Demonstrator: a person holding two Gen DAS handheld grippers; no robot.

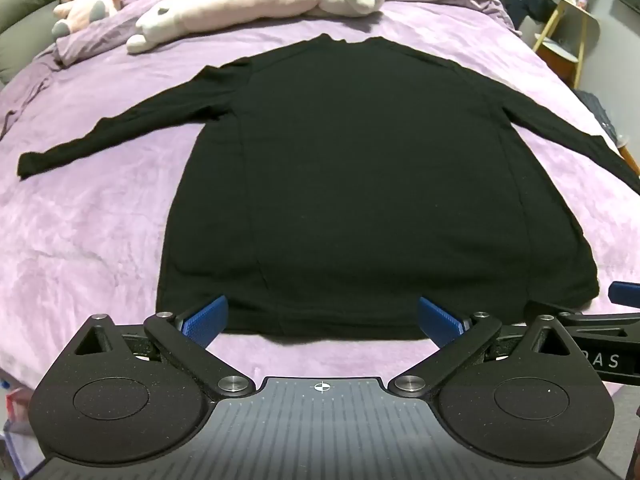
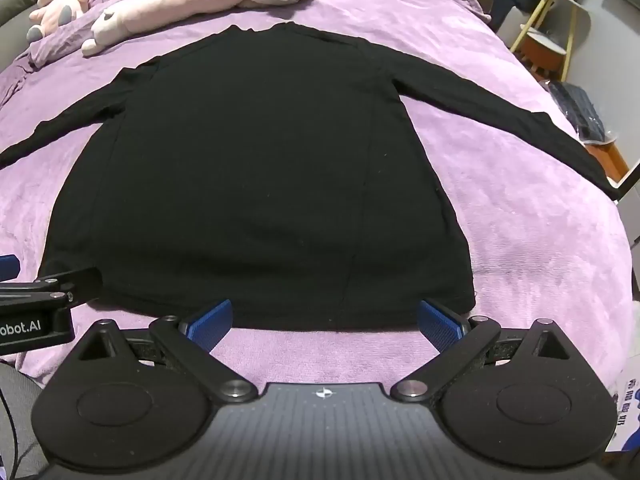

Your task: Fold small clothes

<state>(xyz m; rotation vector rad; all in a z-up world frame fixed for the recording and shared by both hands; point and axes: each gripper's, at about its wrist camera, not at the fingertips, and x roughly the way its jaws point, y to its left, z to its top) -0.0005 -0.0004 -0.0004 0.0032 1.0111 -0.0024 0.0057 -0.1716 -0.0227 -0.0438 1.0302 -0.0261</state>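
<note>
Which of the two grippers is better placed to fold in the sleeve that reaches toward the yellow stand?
The right gripper. It hangs open above the black shirt hem's right part, on the same side as that sleeve; the left gripper sits toward the other sleeve.

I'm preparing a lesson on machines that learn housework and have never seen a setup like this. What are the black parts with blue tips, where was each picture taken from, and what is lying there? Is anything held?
There is no robot arm: a person holds a two-finger gripper in each hand, with a camera looking forward along the fingers. One picture comes from the left gripper, the other from the right gripper. The blue tips are finger pads. Both grippers are wide open at the near hem, holding nothing. A black long-sleeved top lies flat, sleeves spread, on a purple blanket. Plush toys lie beyond it.
</note>
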